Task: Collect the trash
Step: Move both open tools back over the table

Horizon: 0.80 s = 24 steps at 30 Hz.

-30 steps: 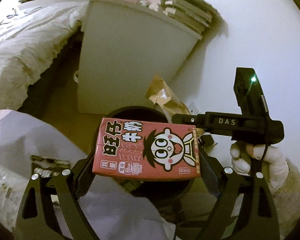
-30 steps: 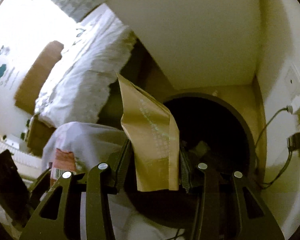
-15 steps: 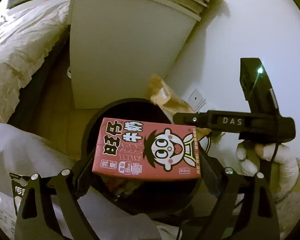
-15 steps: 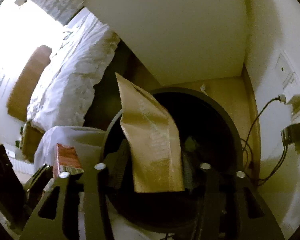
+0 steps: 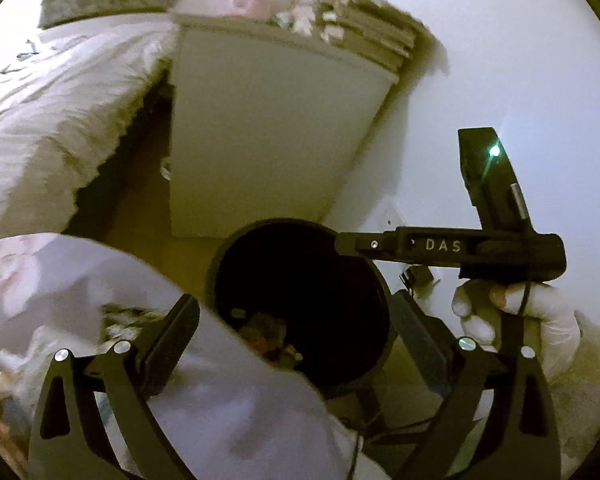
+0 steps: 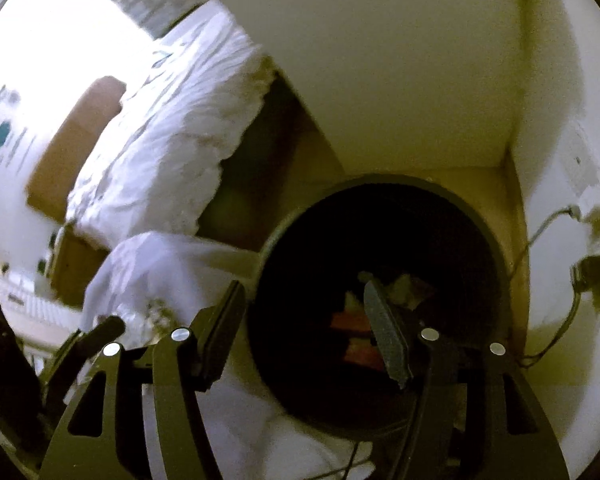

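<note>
A round black bin (image 5: 252,229) stands on the floor below both grippers. My left gripper (image 5: 296,332) hangs over its near rim, jaws opening, with nothing between them. My right gripper (image 6: 304,332) is also over the bin (image 6: 380,179), jaws opening and empty. A red carton (image 6: 350,323) lies at the bottom among paler scraps (image 6: 400,284). The left wrist view shows only a dim reddish heap of trash (image 5: 268,334) down there. A gloved hand (image 5: 516,320) holds the right gripper's black body (image 5: 452,246) at the bin's right side.
A white bedside cabinet (image 5: 268,140) stands behind the bin, with a bed and white duvet (image 6: 168,140) to its left. A crumpled white sheet (image 5: 240,400) lies against the bin's near left side. A wall socket with cables and a charger (image 6: 592,272) is on the right.
The red carton has left my left gripper and the brown pouch has left my right gripper; both have dropped out of the jaws into the bin. Both grippers have drawn back and up.
</note>
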Available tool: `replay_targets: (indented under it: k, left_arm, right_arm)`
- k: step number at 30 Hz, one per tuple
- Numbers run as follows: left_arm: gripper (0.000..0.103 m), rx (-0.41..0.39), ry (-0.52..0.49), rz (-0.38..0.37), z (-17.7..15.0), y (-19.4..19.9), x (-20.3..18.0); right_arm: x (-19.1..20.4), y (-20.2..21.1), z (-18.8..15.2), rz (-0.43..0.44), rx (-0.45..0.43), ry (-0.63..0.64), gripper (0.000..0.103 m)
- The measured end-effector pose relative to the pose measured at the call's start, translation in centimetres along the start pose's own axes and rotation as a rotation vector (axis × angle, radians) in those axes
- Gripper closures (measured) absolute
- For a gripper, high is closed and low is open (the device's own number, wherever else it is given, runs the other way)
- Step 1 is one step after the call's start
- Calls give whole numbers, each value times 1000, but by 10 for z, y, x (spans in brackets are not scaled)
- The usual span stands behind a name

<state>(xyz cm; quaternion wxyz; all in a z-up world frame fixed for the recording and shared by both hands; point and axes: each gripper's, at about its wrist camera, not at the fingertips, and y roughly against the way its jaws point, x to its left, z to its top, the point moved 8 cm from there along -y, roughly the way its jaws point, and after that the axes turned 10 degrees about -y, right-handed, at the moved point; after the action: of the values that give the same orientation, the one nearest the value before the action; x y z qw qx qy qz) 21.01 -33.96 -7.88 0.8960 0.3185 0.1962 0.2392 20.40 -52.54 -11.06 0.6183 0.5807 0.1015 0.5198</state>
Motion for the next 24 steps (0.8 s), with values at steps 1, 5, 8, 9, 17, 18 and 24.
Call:
replay_targets:
  k: [1,5,8,9,17,18,24]
  left_arm:
    - [7,-12,6,15,-3,9,6]
    - [7,-61,57,96,-22,51,45]
    - [7,-80,114,186,-42,85,86]
    - [7,-83,131,212,-50,95,98]
    - [8,-53,262,465,-125,161,207]
    - [8,-33,288,506,-139,169,225]
    - [19,62,352,597,-191,186,283]
  right_arm:
    - [14,-1,-5,5,6,32,41]
    - [68,-4,-22,28,22,144,41]
    - [110,-9,-36,54,41,217,41]
    - [122,-11,-40,59,45,241,41]
    - [227,-38,-96,103,82,517,41]
    - [237,-41,-101,108,86,541,41]
    - [317,-80,-147,173,141,764,41]
